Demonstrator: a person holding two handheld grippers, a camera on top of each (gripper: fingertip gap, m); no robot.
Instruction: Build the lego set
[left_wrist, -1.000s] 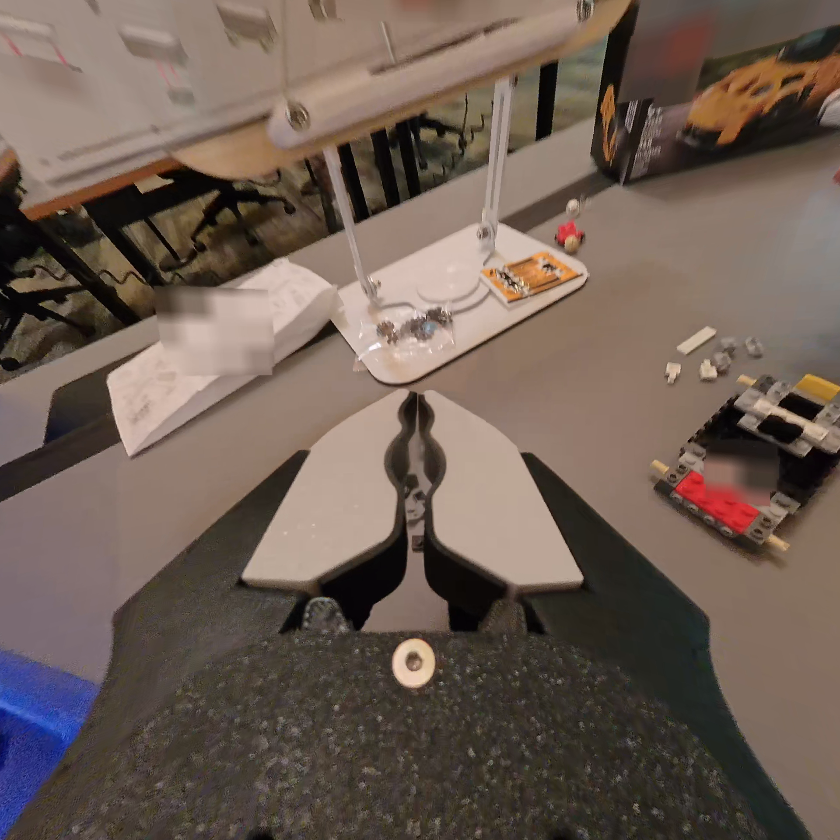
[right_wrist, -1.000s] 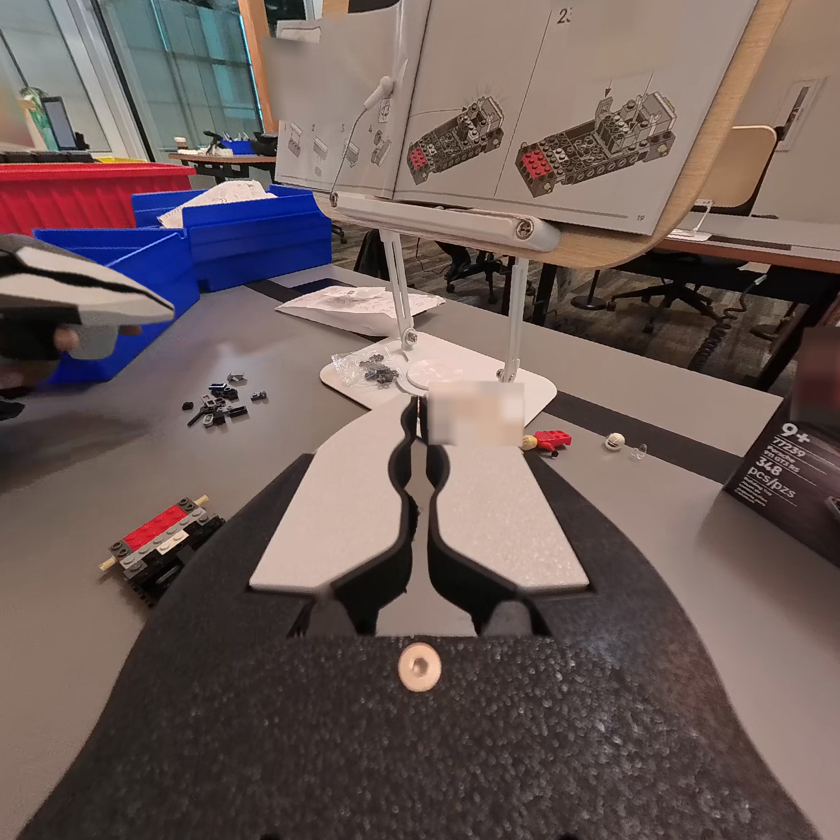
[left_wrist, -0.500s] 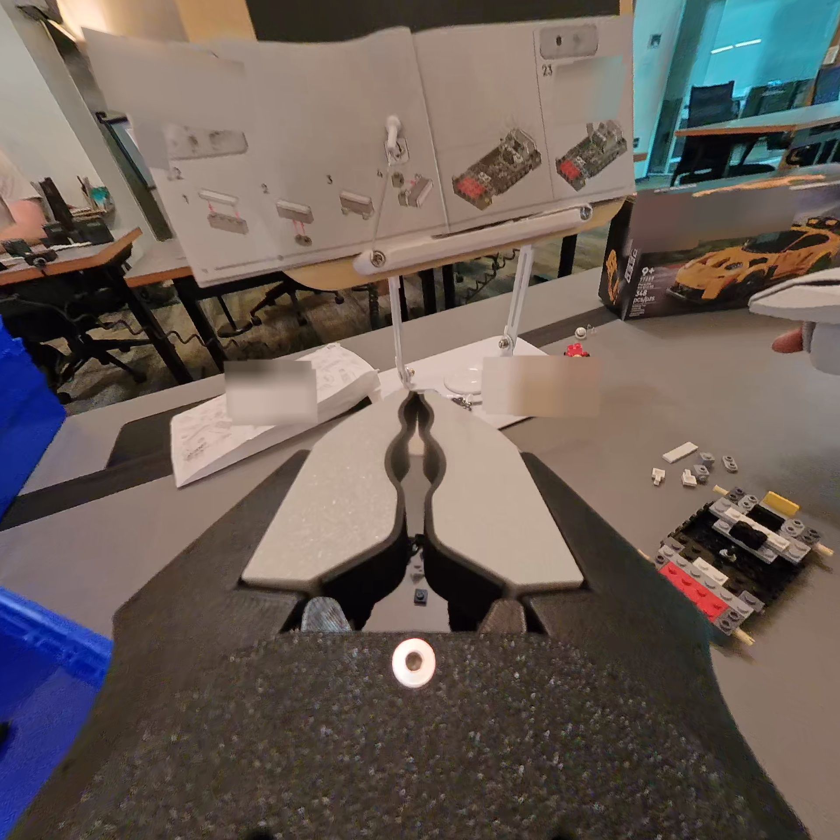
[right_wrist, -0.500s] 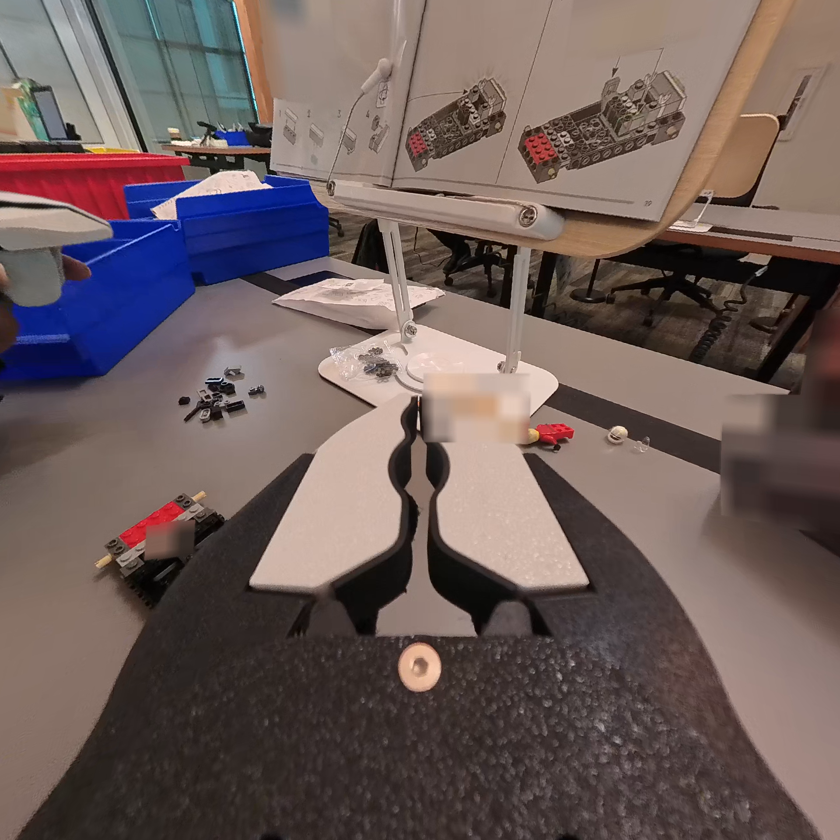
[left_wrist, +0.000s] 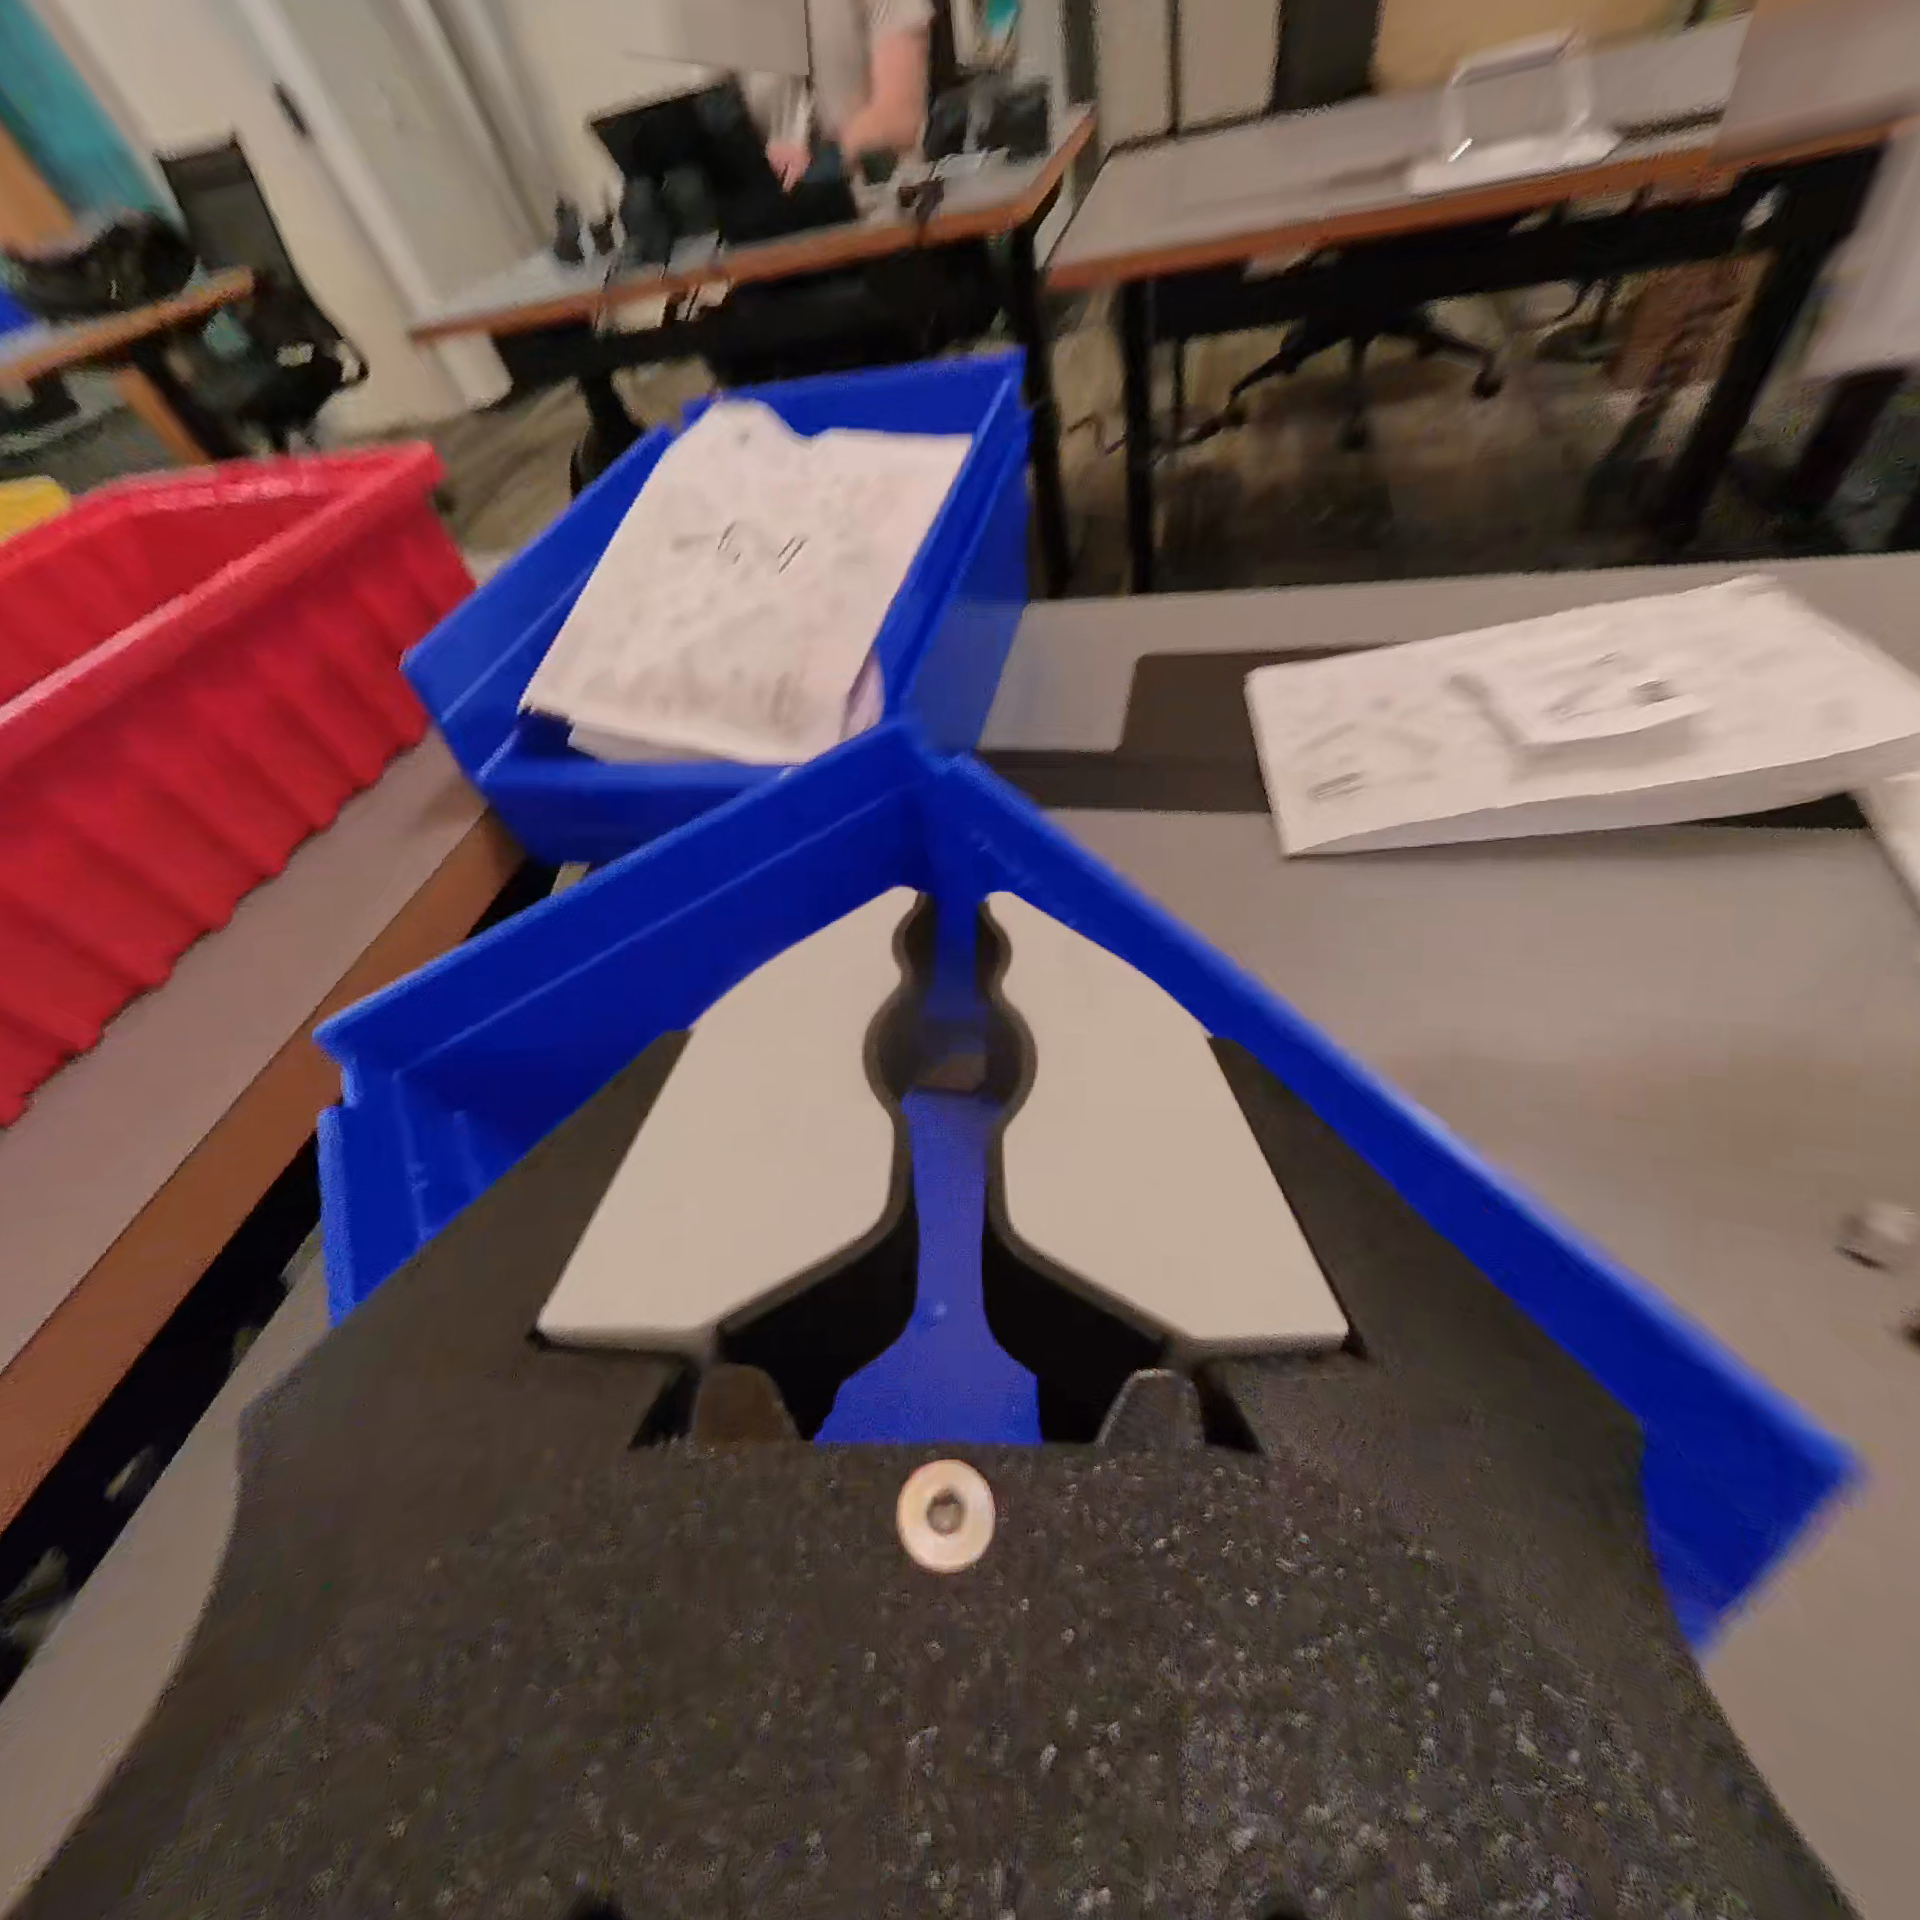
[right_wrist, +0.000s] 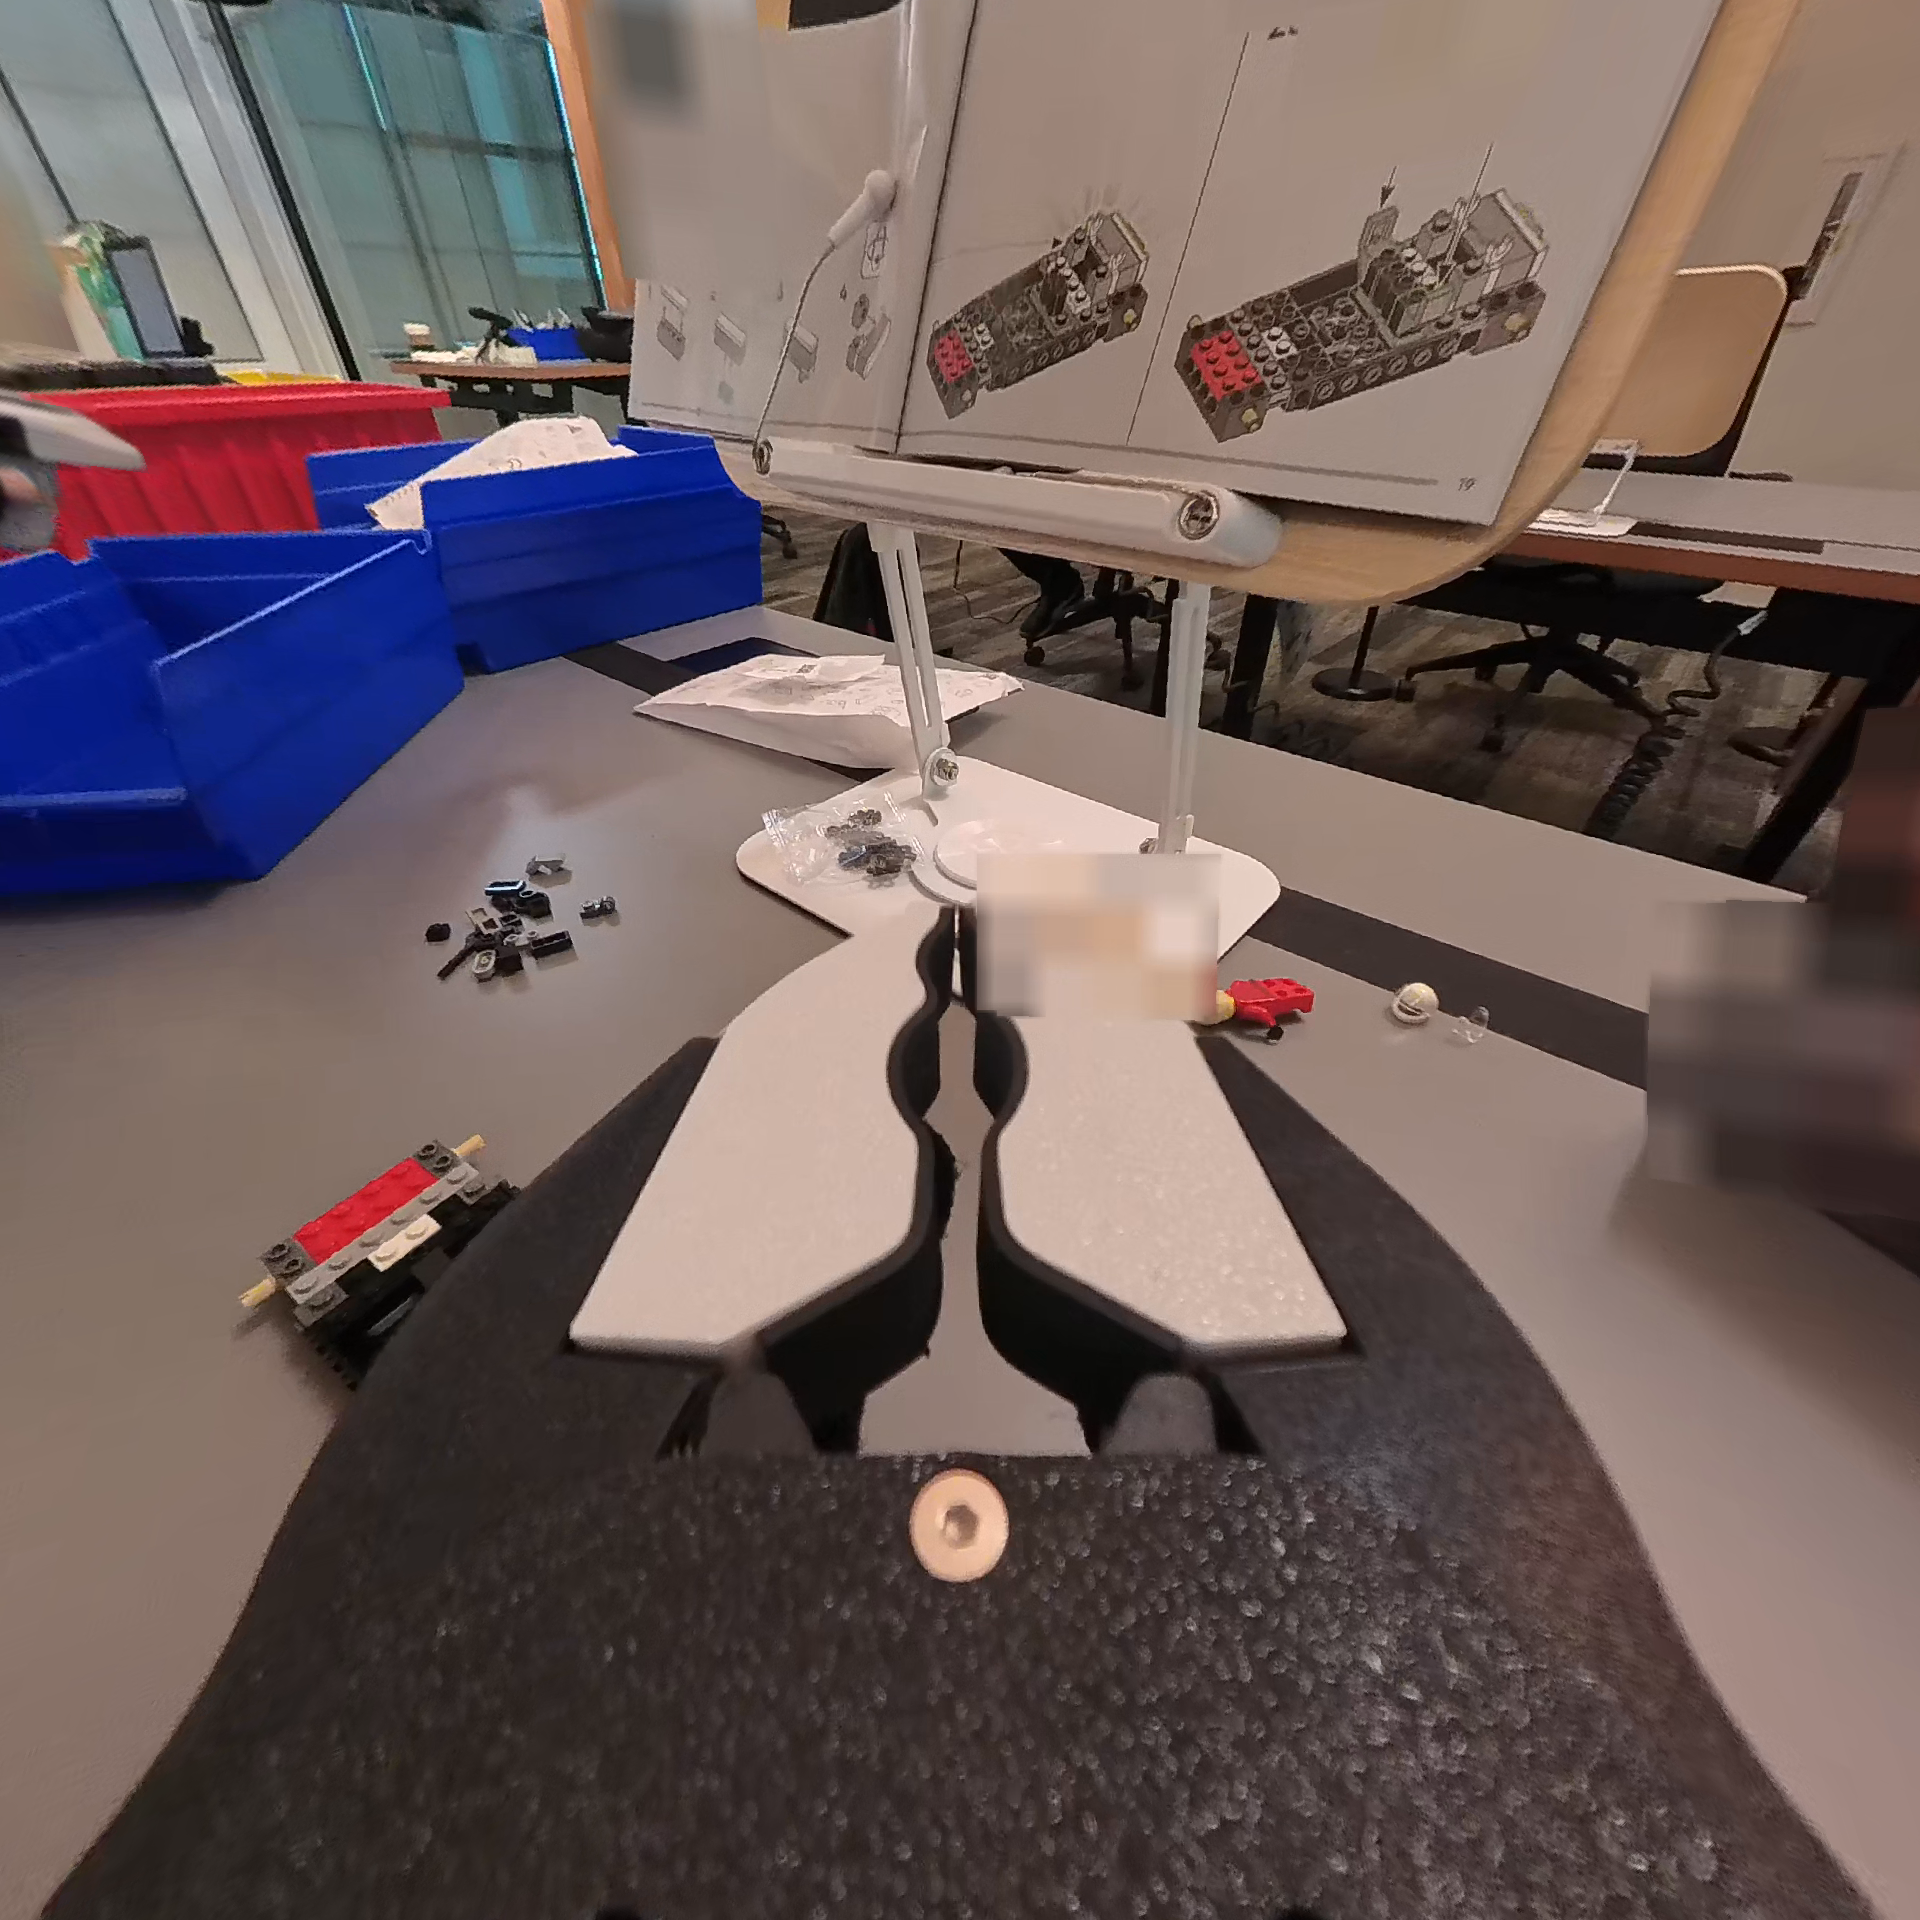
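Blue bin (left_wrist: 1351, 1091) fills most of the left wrist view; the left gripper (left_wrist: 951, 920) hangs over its inside w/ jaws nearly closed, only a thin slit between them. A small dark bit sits in the wider notch of that slit, but the frame is blurred, so can't tell if it's a gripped piece or sth in the bin. A 2nd blue bin (left_wrist: 966, 499) behind holds white paper sheets (left_wrist: 738, 592); red bin (left_wrist: 208, 644) sits at the counter's left edge. More printed sheets (left_wrist: 1558, 727) lie flat on the grey counter (left_wrist: 1507, 1039) to the right.

Right gripper (right_wrist: 951, 925) is above the counter mid-area, jaws closed on nothing, tips pointing at the white base of the book stand (right_wrist: 1039, 499). Stand carries the open manual (right_wrist: 1195, 239) w/ build diagrams. The part-built model (right_wrist: 384, 1236), black w/ red and grey plates and tan axle ends, rests on the counter toward its left side, just beside the right gripper body, not touched. Loose dark pieces (right_wrist: 509, 930) are scattered farther back, near the blue bins. A clear bag of parts (right_wrist: 842, 842) lies on the stand base. A red piece (right_wrist: 1273, 1000) and a small white round piece (right_wrist: 1413, 1003) lie right of the stand base, apart from each other.
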